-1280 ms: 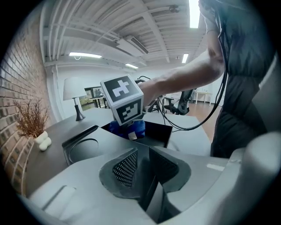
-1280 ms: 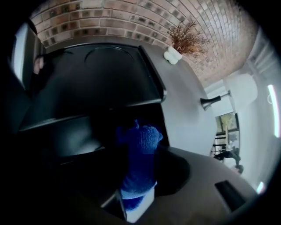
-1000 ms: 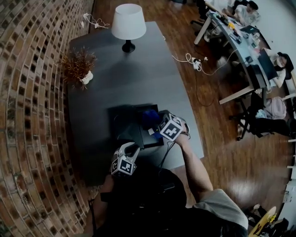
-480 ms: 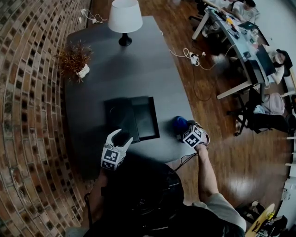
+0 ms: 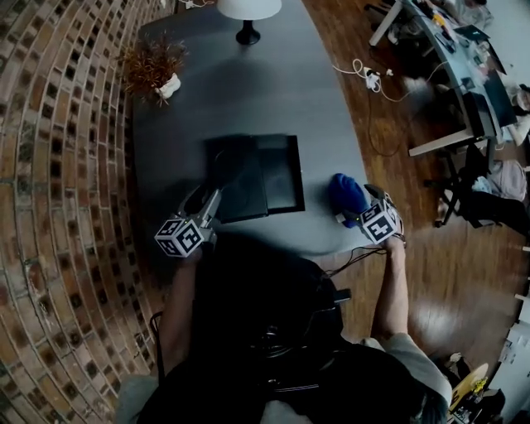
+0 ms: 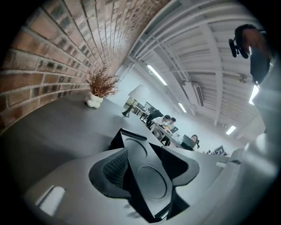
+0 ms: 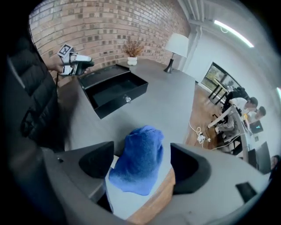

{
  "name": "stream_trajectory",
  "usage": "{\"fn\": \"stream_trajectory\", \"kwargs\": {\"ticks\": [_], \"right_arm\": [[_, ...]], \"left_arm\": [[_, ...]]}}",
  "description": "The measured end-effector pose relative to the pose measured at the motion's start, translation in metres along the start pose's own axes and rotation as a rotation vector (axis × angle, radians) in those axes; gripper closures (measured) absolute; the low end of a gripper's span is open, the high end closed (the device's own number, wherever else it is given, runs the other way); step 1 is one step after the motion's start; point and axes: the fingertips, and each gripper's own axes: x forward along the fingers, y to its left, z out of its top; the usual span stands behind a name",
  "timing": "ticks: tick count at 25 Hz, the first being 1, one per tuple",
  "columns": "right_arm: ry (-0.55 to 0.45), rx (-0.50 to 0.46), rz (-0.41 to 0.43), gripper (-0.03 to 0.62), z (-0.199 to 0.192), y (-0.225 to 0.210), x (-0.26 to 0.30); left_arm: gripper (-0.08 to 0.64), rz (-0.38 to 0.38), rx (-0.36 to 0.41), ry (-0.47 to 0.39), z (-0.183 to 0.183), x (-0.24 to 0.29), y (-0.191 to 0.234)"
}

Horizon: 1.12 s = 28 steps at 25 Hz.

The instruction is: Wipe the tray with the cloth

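nearest, the right gripper (image 7: pixel 142 165) points down at the near right edge of the table, its dark moulded jaws spread wide after just opening. the blue cloth (image 7: pixel 139 151), soft nubbly terry bunched into a rounded heap, lies between them with neither pad touching it. on the other side the left gripper (image 6: pixel 147 169) is spread as well, its jaws also having just been opening. its ribbed pads (image 6: pixel 115 169) stand clear of the tray (image 5: pixel 277 174), whose near left corner sits in the gap between them. the tray is matte black, hard and rectangular, with low straight walls and shallow round recesses pressed into its left part. it rests flat in the middle of the smooth dark grey table (image 5: pixel 248 91), apart from the cloth, which lies off to its right. beyond it stand a dried, spiky plant (image 5: pixel 151 65) in a small white pot and a lamp (image 5: pixel 247 10) with a white shade on a black foot. a rough brick wall (image 5: pixel 58 166) runs along the left. to the right is glossy wooden floor (image 5: pixel 389 141) with a white cable (image 5: pixel 364 74), and farther off are desks with seated people (image 7: pixel 239 103).
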Motion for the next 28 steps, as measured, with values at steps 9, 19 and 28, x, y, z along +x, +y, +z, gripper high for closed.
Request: {"fn": "stream_trajectory", "kwargs": {"ticks": [9,19,28], "right_arm": [[-0.182,0.085,-0.039,0.222,0.053,-0.01,-0.025],[-0.468,0.66,0.42,0.229,0.165,0.069,0.066],[-0.516,0.606,0.763,0.27,0.246,0.145,0.066]], "left_arm": [[0.314,-0.015,-0.071,0.022,-0.016,0.005,0.01],[0.314,-0.049,-0.153,0.024,-0.019,0.026,0.015],[0.35,-0.085,-0.263,-0.005,-0.015,0.03,0.016]]}}
